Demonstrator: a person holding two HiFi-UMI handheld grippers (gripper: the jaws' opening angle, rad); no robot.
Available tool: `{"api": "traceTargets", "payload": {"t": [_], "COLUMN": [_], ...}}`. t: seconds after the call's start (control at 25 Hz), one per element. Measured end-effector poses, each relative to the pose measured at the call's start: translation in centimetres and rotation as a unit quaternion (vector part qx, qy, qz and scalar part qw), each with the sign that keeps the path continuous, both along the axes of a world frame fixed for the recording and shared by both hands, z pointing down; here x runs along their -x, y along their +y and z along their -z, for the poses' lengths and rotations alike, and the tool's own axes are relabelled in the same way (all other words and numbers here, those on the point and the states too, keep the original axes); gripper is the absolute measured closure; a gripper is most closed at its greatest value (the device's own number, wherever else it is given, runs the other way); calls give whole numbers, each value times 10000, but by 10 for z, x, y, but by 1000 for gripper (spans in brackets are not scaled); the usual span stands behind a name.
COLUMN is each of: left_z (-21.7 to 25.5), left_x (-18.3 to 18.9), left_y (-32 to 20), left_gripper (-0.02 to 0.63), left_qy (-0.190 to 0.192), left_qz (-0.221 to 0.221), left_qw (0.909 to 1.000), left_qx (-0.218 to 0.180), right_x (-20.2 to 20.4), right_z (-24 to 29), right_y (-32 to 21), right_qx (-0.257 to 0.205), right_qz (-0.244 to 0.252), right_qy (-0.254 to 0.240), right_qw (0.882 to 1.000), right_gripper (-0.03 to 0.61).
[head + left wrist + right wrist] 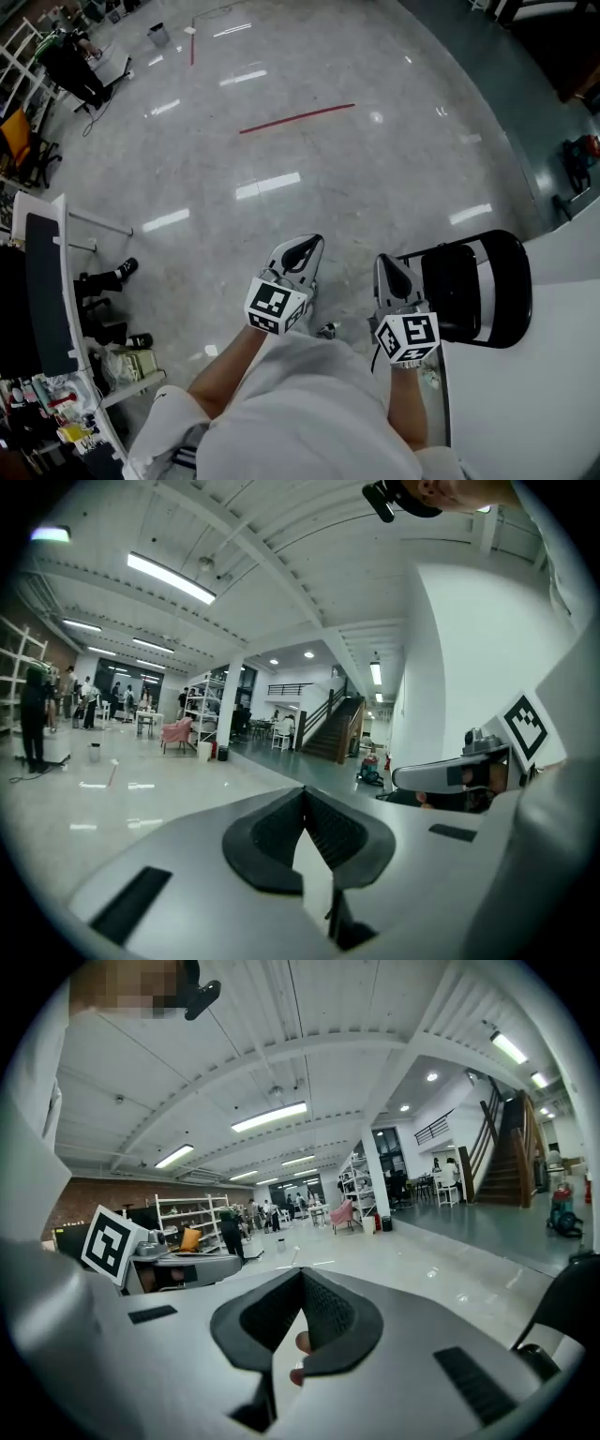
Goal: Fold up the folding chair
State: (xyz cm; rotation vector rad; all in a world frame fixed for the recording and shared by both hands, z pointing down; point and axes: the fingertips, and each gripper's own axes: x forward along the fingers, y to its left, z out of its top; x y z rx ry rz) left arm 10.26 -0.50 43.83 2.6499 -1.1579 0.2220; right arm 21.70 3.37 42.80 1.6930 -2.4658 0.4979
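The left gripper (303, 249) and the right gripper (390, 270) are both sitting closed on nothing, pointing out over the floor (309, 169). The folding chair (473, 291) is standing just beside the right gripper, against a white surface (553, 394) at the floor's right edge, and looks unfolded. To do this well, the right jaws should be opening before reaching for the seat's near rim, with the left coming across to steady the frame.

I see a black folding chair (473, 286) with rounded padded panels, a pale band across the middle and a thin silver metal frame. From above it looks opened out, seat flat. It stands on the glossy grey floor (309, 178), lower right in the head view.
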Motion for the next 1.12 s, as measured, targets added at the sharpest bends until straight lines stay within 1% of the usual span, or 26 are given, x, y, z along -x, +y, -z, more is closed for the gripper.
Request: {"api": "traceTargets", "payload": {"t": [0.08, 0.24, 0.4, 0.6, 0.76, 0.88, 1.12], "left_z": [-3, -3, 1, 3, 7, 4, 3], "left_x": [4, 12, 36, 80, 118, 147, 200], "left_y": [18, 59, 90, 116, 125, 131, 149], "left_gripper": [603, 601, 601, 601, 601, 601, 601], "left_qy": [-82, -236, -305, -347, -337, -320, -313], "left_qz": [176, 358, 734, 1345, 1722, 1866, 2006], "left_qw": [9998, 9991, 9968, 9903, 9844, 9818, 9791], "left_qx": [-16, -56, -120, -94, -148, -118, -109], "right_x": [3, 8, 24, 59, 93, 122, 182], "right_z": [-2, -9, -14, -10, -6, -6, -9], "right_y": [17, 51, 70, 80, 79, 79, 90], "right_qx": [-13, 78, 119, 77, 31, 57, 139], "right_qz": [112, 332, 602, 1058, 1382, 1561, 1826], "right_qy": [-35, -119, -181, -227, -159, -86, 65], "right_qw": [9999, 9993, 9979, 9941, 9903, 9877, 9831], "right_gripper": [574, 574, 574, 574, 574, 574, 574]}}
